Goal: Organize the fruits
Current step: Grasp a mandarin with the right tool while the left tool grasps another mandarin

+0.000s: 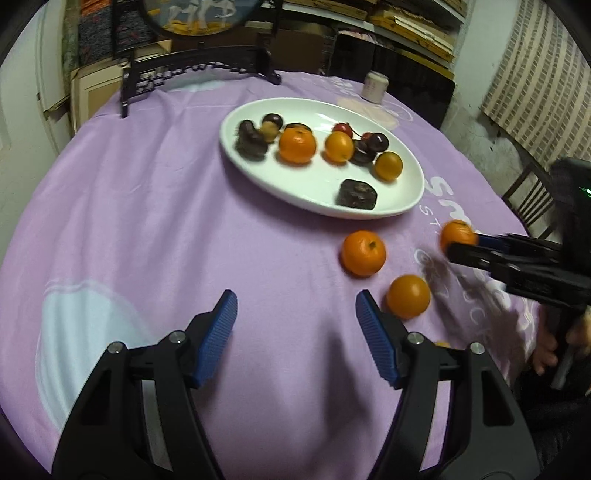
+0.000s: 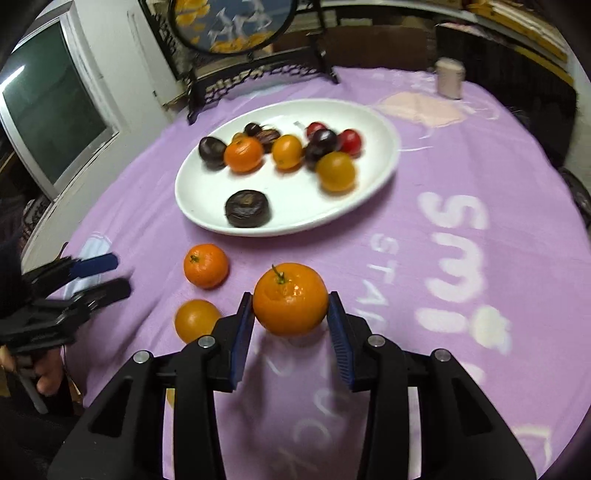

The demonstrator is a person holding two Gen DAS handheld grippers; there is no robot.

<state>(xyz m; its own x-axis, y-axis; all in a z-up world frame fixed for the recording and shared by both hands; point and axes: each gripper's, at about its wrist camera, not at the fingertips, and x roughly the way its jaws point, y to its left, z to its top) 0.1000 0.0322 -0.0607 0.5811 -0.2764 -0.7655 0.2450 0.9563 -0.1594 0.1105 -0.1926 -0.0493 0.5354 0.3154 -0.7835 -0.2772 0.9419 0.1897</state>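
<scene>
A white oval plate (image 1: 402, 195) (image 2: 192, 199) on the purple cloth holds several oranges, dark fruits and red cherries. My right gripper (image 2: 290, 297) (image 1: 461, 245) is shut on a stemmed tangerine (image 2: 290, 299) (image 1: 456, 234), its blue pads pressing both sides, just above the cloth near the plate's front. Two loose oranges lie on the cloth: one with a green stem end (image 1: 363, 253) (image 2: 205, 265) and a smoother one (image 1: 408, 296) (image 2: 195, 319). My left gripper (image 1: 295, 306) (image 2: 99, 273) stands open over bare cloth, the smooth orange just outside its right finger.
A small pale jar (image 1: 374, 86) (image 2: 449, 78) stands behind the plate. A black ornate stand with a round picture (image 1: 199, 70) (image 2: 236, 33) is at the table's far edge. A dark chair (image 1: 528, 199) is beyond the right edge. A person's hand (image 1: 546, 350) grips the right tool.
</scene>
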